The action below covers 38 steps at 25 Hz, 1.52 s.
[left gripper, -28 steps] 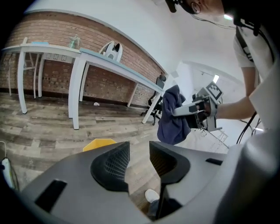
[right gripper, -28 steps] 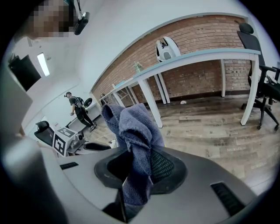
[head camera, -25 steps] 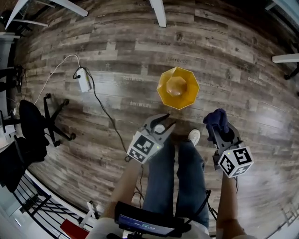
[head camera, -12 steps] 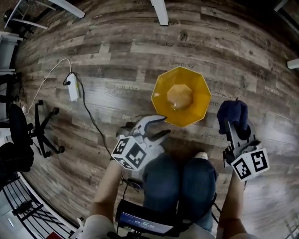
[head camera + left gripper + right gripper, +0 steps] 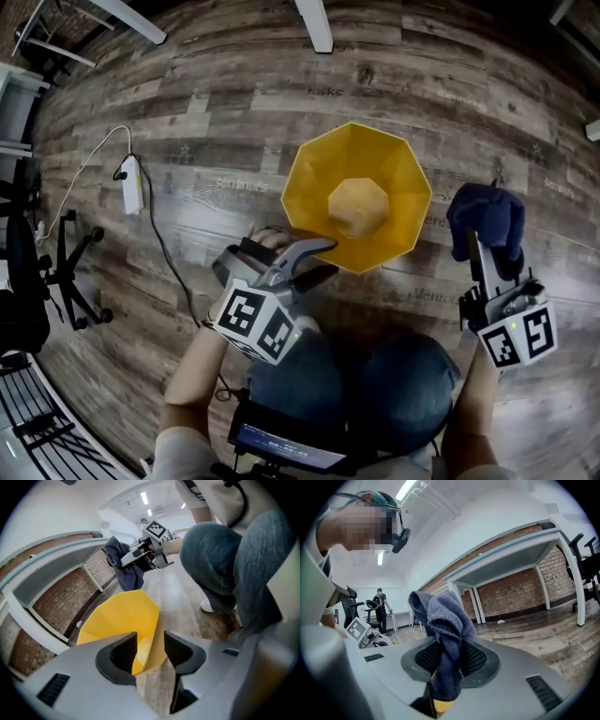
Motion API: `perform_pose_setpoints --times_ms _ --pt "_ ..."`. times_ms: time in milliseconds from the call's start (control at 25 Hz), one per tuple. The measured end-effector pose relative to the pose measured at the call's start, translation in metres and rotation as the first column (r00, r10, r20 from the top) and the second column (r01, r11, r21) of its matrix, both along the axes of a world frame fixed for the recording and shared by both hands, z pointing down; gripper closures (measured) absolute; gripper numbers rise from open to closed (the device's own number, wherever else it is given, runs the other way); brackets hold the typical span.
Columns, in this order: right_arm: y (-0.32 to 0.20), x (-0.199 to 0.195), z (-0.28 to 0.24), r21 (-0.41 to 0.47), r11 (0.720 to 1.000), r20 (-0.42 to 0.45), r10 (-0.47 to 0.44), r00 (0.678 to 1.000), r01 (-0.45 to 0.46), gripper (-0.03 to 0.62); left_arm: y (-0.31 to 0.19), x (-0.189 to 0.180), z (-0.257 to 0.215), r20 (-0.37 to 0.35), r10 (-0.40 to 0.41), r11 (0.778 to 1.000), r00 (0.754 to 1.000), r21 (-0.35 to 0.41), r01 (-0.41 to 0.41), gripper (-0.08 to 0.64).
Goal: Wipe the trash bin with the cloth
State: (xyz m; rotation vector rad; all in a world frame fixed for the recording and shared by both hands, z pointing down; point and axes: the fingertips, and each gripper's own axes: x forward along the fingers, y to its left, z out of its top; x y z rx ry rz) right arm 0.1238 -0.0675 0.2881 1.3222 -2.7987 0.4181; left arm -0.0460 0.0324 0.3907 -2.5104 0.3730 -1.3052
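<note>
A yellow octagonal trash bin (image 5: 356,192) stands upright on the wooden floor. My left gripper (image 5: 323,256) is at its near left rim. In the left gripper view the bin's (image 5: 122,616) wall edge passes between the jaws of that gripper (image 5: 150,651). The jaws have just been opening and the pads stand clear of the wall. To the right of the bin, apart from it, my right gripper (image 5: 483,246) is shut on a dark blue cloth (image 5: 486,220). The cloth (image 5: 443,620) bunches up out of the right gripper (image 5: 449,660) in its own view.
A power strip (image 5: 129,183) with a trailing cable lies on the floor at the left, and an office chair base (image 5: 66,272) is beyond it. White table legs (image 5: 314,23) stand at the far side. The person's bent knees (image 5: 375,375) are just behind the grippers.
Both grippers have sunk toward the floor and the bin looms larger. The left gripper has rolled, reached the bin's rim and opened wider. The right still holds the cloth.
</note>
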Motion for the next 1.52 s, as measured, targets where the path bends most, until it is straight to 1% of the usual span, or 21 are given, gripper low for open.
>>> perform_pose_setpoints --times_ms 120,200,360,480,520,600,800,880,920,960,1000,1080,1120,1240,1280,1320,1400,1520 --pt "0.005 0.004 0.011 -0.005 1.0 -0.006 0.006 1.0 -0.006 0.492 -0.005 0.0 0.007 0.064 -0.002 0.998 0.998 0.059 -0.001 0.38" --pt "0.008 0.005 0.017 -0.014 1.0 -0.003 0.009 1.0 -0.009 0.492 -0.008 -0.002 0.008 0.088 -0.006 0.997 0.996 0.078 -0.001 0.384" --pt "0.014 0.006 0.029 -0.042 0.999 -0.007 0.014 1.0 -0.014 0.492 -0.005 0.001 0.007 0.105 0.02 0.995 0.994 0.092 -0.029 0.42" --pt "0.012 0.007 0.032 -0.05 0.999 -0.01 0.021 1.0 -0.021 0.492 -0.009 0.008 0.003 0.106 0.048 0.99 0.993 0.125 -0.061 0.463" --pt "0.012 0.007 0.032 -0.049 0.999 -0.011 0.023 1.0 -0.023 0.492 -0.011 0.011 0.001 0.091 0.05 0.988 0.995 0.14 -0.063 0.48" --pt "0.012 0.008 0.033 -0.048 0.998 -0.015 0.027 1.0 -0.027 0.491 -0.018 0.016 -0.004 0.043 0.033 0.987 0.999 0.157 -0.04 0.497" --pt "0.012 0.013 0.034 -0.049 0.998 -0.022 0.035 0.999 -0.036 0.492 -0.037 0.015 -0.01 -0.033 -0.034 0.985 0.999 0.167 0.039 0.499" --pt "0.011 0.014 0.035 -0.05 0.998 -0.028 0.039 0.999 -0.04 0.492 -0.045 0.013 -0.016 -0.101 -0.067 0.984 0.993 0.155 0.083 0.499" --pt "0.011 0.014 0.036 -0.051 0.998 -0.029 0.042 0.999 -0.043 0.492 -0.049 0.011 -0.02 -0.153 -0.091 0.984 0.984 0.14 0.112 0.499" --pt "0.011 0.014 0.037 -0.051 0.998 -0.029 0.044 0.999 -0.046 0.492 -0.052 0.008 -0.025 -0.214 -0.116 0.982 0.97 0.119 0.144 0.499" --pt "0.011 0.014 0.037 -0.051 0.998 -0.029 0.047 0.998 -0.048 0.492 -0.056 0.007 -0.03 -0.278 -0.142 0.98 0.95 0.094 0.174 0.499" --pt "0.011 0.014 0.037 -0.05 0.997 -0.035 0.049 0.998 -0.051 0.492 -0.062 0.008 -0.041 -0.397 -0.185 0.975 0.899 0.043 0.219 0.497" --pt "0.011 0.015 0.036 -0.047 0.997 -0.041 0.052 0.998 -0.054 0.492 -0.064 0.01 -0.045 -0.443 -0.199 0.973 0.874 0.019 0.232 0.497" --pt "0.011 0.021 0.033 -0.034 0.997 -0.062 0.072 0.995 -0.074 0.492 -0.069 0.015 -0.051 -0.551 -0.224 0.97 0.804 -0.043 0.241 0.499" --pt "0.01 0.024 0.032 -0.027 0.996 -0.068 0.083 0.994 -0.085 0.492 -0.071 0.017 -0.051 -0.591 -0.236 0.967 0.771 -0.07 0.243 0.5" --pt "0.01 0.028 0.03 -0.02 0.995 -0.076 0.096 0.992 -0.098 0.492 -0.072 0.019 -0.051 -0.633 -0.257 0.963 0.731 -0.105 0.248 0.502" --pt "0.009 0.039 0.028 -0.002 0.991 -0.101 0.13 0.986 -0.131 0.492 -0.075 0.022 -0.047 -0.705 -0.313 0.948 0.636 -0.195 0.251 0.506" --pt "0.009 0.059 0.027 0.015 0.982 -0.134 0.186 0.973 -0.186 0.492 -0.074 0.025 -0.032 -0.767 -0.388 0.922 0.511 -0.329 0.207 0.522"
